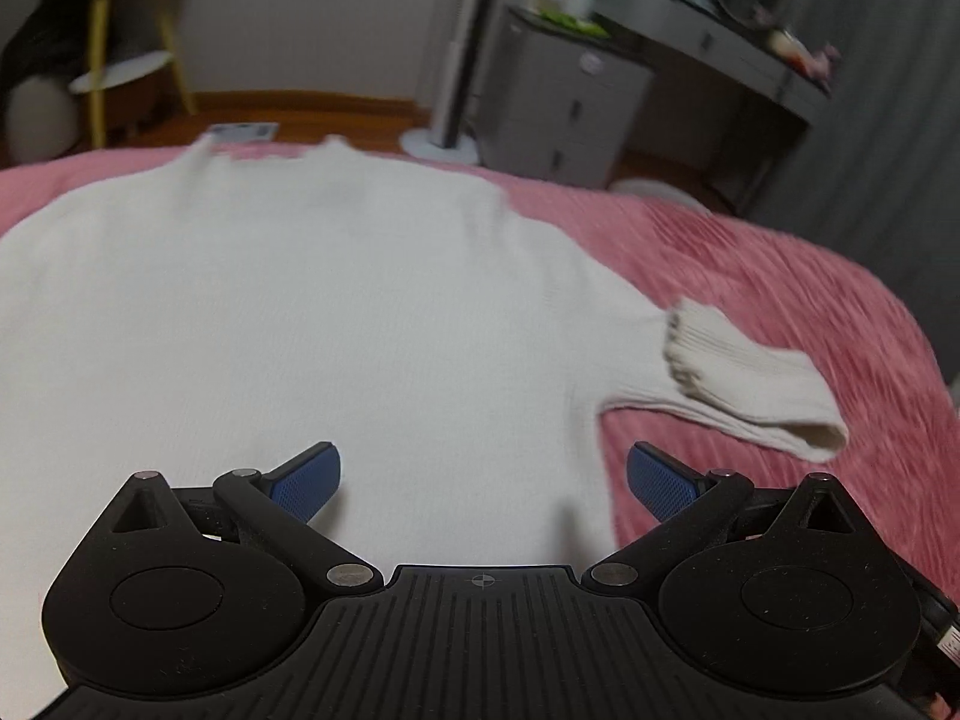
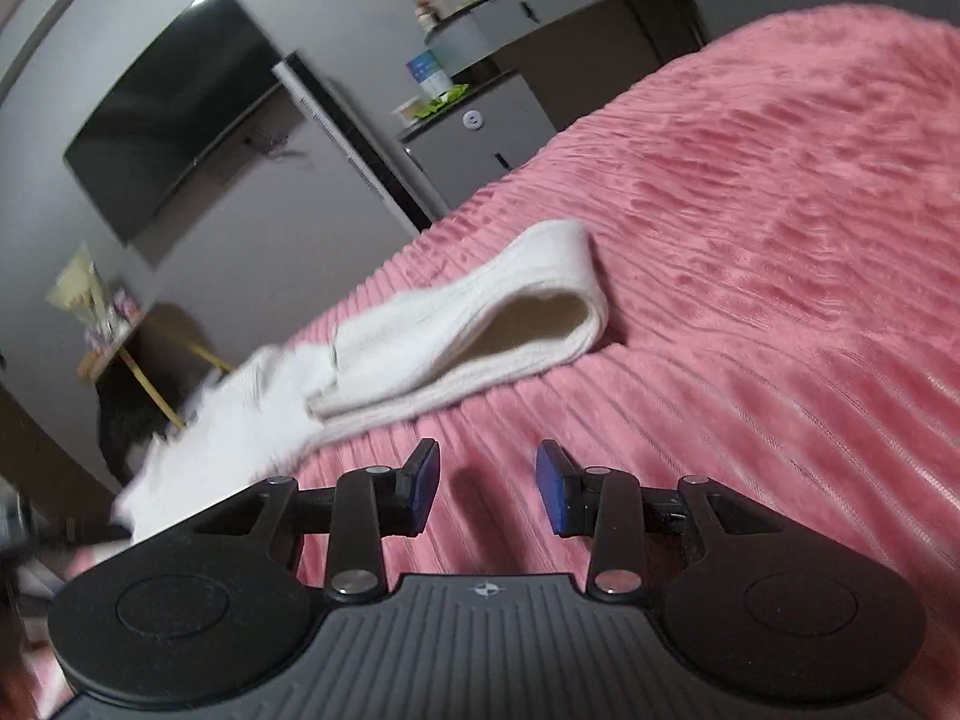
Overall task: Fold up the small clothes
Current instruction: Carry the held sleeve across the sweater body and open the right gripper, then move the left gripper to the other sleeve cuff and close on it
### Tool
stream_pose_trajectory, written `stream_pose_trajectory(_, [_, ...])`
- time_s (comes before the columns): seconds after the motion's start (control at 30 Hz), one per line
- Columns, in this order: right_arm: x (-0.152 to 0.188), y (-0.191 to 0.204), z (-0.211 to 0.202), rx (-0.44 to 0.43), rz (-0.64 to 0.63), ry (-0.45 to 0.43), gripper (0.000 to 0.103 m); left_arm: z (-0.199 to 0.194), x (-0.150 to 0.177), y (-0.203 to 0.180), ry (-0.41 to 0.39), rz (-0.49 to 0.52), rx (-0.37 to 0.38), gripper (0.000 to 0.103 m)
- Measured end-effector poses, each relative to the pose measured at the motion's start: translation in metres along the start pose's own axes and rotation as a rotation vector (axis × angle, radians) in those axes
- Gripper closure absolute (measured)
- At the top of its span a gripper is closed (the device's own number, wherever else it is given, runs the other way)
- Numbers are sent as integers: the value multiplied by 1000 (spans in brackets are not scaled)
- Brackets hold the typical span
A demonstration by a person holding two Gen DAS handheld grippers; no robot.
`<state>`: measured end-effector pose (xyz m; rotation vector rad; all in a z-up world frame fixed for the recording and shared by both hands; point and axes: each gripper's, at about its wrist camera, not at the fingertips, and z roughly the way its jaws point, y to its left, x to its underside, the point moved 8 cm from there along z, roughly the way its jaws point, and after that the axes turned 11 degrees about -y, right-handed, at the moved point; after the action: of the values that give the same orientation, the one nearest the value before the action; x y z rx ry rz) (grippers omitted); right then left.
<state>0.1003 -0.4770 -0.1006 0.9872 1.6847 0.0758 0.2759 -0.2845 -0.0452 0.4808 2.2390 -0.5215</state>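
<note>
The left gripper hangs wide and empty over the white sweater, spread flat on the pink bedspread. The right gripper, part-open, holds nothing. 1 sleeve is doubled back; the body looks unfolded.

The left wrist camera looks forward and down over its jaws, close above the white sweater on the pink bed, facing the grey desk. The right wrist camera sits low and rolled, close to the bedspread. Both views share the folded sleeve, bed and desk.
</note>
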Motion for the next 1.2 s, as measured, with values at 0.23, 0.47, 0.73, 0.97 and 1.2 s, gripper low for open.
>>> stream_pose_trajectory(0.23, [-7,-8,7,19,-31,-56,69,32,-12,-40,45,-25,141,0])
stream_pose_trajectory(0.47, [-12,-11,1,42,-81,-117,69,64,-18,-71,93,-22,219,18])
stream_pose_trajectory(0.73, [-18,-17,4,69,-111,-133,72,74,-9,-74,115,-23,243,29])
stream_pose_trajectory(0.97, [-29,-32,11,-14,175,-98,71,51,-8,-34,82,-92,171,29])
stream_pose_trajectory(1.2, [-30,2,24,-132,275,-46,69,21,5,12,73,-162,83,29])
